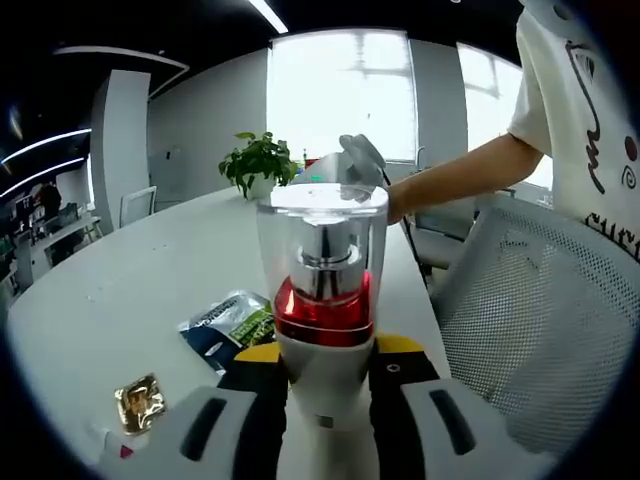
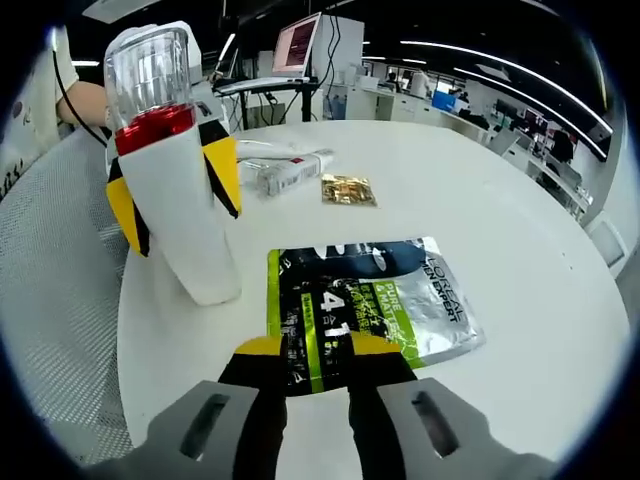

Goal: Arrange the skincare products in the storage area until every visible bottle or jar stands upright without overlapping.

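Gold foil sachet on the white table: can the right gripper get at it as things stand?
Probably yes. The small gold foil sachet lies flat beyond the green-and-silver pouch ahead of the right gripper, nothing on it. The red-collared white pump bottle is off to the side.

Window [image 1: 340, 90] glare, fisheye edges, sharp.

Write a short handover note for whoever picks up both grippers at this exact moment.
Left gripper: shut on the pump bottle, standing upright on the white table.
Right gripper: open, jaws either side of the near edge of the green and silver sachet, nothing gripped.
Elsewhere on the table: a white tube lying on its side, and a small gold packet lying flat beyond the sachet.
Done: the bottle is upright.
Left: release the bottle, stand the tube up if it will stand, keep items from overlapping.
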Demonstrator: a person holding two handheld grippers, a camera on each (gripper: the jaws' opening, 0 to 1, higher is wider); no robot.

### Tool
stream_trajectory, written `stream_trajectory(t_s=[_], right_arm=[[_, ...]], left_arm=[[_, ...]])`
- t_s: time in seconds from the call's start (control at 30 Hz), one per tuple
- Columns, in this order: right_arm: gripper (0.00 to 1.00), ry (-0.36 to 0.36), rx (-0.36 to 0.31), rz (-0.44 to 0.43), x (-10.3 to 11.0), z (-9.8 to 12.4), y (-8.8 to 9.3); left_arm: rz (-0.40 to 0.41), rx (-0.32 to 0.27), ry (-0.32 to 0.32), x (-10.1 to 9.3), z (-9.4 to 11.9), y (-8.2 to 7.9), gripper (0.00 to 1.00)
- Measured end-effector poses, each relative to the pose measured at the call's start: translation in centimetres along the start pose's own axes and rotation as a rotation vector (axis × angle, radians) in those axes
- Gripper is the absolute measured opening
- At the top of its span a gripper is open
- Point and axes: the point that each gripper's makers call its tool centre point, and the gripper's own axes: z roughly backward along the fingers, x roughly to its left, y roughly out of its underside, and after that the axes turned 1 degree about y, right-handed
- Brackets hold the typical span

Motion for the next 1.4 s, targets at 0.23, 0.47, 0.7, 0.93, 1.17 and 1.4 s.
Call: stream_trajectory(t_s=[0.23, 0.47, 0.7, 0.93, 1.17, 1.4], right_arm=[[0.29, -0.004, 0.02, 0.048, 0.4, 0.2, 0.0], [0.29, -0.005, 0.029, 0.088, 0.3, 0.1, 0.0], [0.27, 0.016, 0.029, 0.103, -0.8, -0.1, -0.3], [0.22, 0.05, 0.039, 0.087, -1.9, 0.1, -0.1], [0.17, 0.106, 0.039, 0.067, -3.5, -0.1, -0.1], [0.12, 0.16, 0.032, 0.036, -5.0, -0.2, -0.6]], left_arm=[[0.001, -0.004, -0.004, 0.2, -0.1, 0.0, 0.29], [0.002, -0.009, -0.006, 0.4, -0.2, -0.1, 0.28], [-0.005, -0.007, -0.014, 1.0, -0.5, -0.2, 0.28], [-0.007, -0.007, -0.023, 1.7, -1.1, -0.5, 0.28], [-0.008, -0.013, -0.028, 2.3, -1.8, -0.8, 0.28], [-0.007, -0.02, -0.046, 3.7, -2.8, -1.2, 0.28]])
